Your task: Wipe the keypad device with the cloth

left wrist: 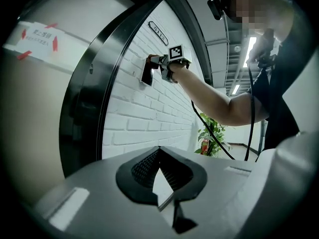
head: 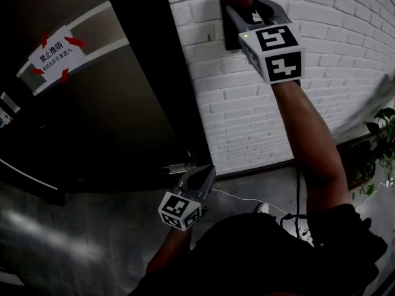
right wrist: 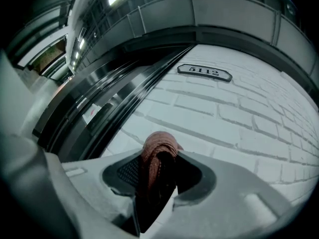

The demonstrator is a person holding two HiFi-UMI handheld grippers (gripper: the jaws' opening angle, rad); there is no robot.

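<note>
1. My bare right forearm (head: 308, 140), nearest the lens, runs from lower right up to the top centre of the head view.
2. White-painted brick wall (head: 345, 17), filling the upper right.
3. Dark, glossy metal-framed door (head: 111, 116), filling the left half.
4. Leafy green potted plant (head: 382, 140), at the right edge, well apart from the work.
5. My right gripper (head: 237, 11), grey with a black-and-white marker cube, top centre. Its jaws are clamped on the cloth.
6. My left gripper (head: 207, 174), same make, low at centre and idle. Its jaws are drawn together with nothing between them.
7. Black box-shaped keypad device (head: 231, 39), fixed to the brick wall just right of the door frame, top centre.
8. Reddish-brown bunched fabric cloth (right wrist: 158, 151), sticking out past the right jaws and seemingly touching the device's upper edge.

Progress: I judge the wipe is under way at the top of the device. The lower face is likely still to do. No view shows the keys, so I cannot tell how clean they are.

Writing:
- White paper notice (head: 52, 54), taped to the door with red strips at upper left. Its large line reads 禁止推销, and the smaller line is too fine to read.
- Dark oval number plate (right wrist: 204, 72), on the wall above the device, reads 5112.
</note>
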